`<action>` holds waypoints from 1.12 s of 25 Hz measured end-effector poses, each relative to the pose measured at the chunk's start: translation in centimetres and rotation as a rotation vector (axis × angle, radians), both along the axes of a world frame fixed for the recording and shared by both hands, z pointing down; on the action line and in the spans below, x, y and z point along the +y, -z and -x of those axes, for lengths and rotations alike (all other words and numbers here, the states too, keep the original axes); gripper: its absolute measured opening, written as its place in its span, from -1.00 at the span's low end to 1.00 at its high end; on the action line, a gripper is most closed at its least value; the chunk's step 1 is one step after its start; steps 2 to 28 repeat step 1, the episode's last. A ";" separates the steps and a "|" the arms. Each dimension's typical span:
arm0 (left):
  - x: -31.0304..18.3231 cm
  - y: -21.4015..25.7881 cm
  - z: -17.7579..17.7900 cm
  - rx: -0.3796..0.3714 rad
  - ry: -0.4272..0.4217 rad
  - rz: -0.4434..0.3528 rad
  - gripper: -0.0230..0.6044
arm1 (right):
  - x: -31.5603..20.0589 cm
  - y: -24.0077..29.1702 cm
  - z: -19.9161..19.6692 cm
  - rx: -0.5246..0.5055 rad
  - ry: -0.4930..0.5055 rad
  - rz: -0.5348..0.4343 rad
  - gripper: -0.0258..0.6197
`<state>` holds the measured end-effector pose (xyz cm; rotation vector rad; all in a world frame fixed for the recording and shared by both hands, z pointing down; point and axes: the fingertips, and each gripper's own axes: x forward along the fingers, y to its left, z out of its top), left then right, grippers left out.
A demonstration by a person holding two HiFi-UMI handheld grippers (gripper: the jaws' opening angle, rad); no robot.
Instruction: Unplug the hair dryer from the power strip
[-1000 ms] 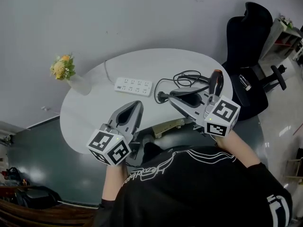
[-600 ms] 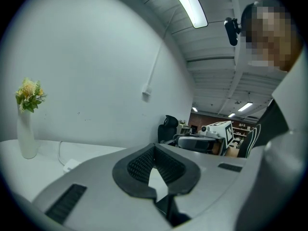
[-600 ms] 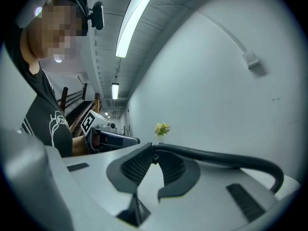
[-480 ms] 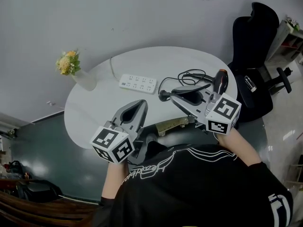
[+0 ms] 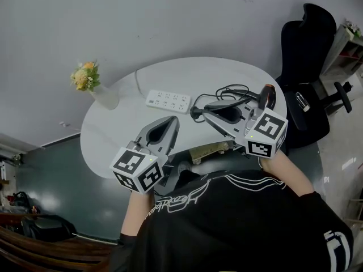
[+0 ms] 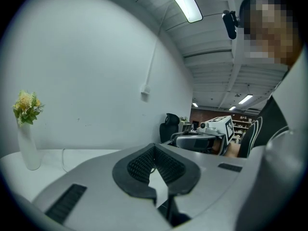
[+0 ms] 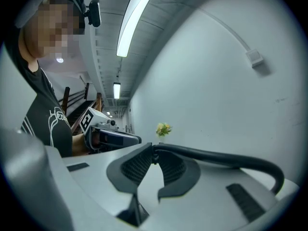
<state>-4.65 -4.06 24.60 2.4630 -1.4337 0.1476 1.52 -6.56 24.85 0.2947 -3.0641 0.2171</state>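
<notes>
A white power strip lies on the round white table. The black and orange hair dryer rests at the table's right edge, its black cord coiled beside it. My right gripper is shut on the cord's plug, which sits just right of the strip and clear of its sockets. In the right gripper view the cord runs rightward from the closed tips of the right gripper. My left gripper hovers shut and empty in front of the strip, its tips touching.
A vase of yellow flowers stands at the table's left edge. A black office chair sits beyond the table on the right. The strip's own white lead runs off the back of the table.
The head view has shifted slightly. Both grippers, the plug and the strip keep nearly the same places relative to one another.
</notes>
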 end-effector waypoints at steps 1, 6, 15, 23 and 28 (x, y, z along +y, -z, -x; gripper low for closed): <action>0.0 0.0 0.1 -0.003 0.001 0.001 -0.92 | 0.0 0.1 0.1 0.000 0.001 0.000 -0.83; 0.0 0.0 0.1 -0.003 0.001 0.001 -0.92 | 0.0 0.1 0.1 0.000 0.001 0.000 -0.83; 0.0 0.0 0.1 -0.003 0.001 0.001 -0.92 | 0.0 0.1 0.1 0.000 0.001 0.000 -0.83; 0.0 0.0 0.1 -0.003 0.001 0.001 -0.92 | 0.0 0.1 0.1 0.000 0.001 0.000 -0.83; 0.0 0.0 0.1 -0.003 0.001 0.001 -0.92 | 0.0 0.1 0.1 0.000 0.001 0.000 -0.83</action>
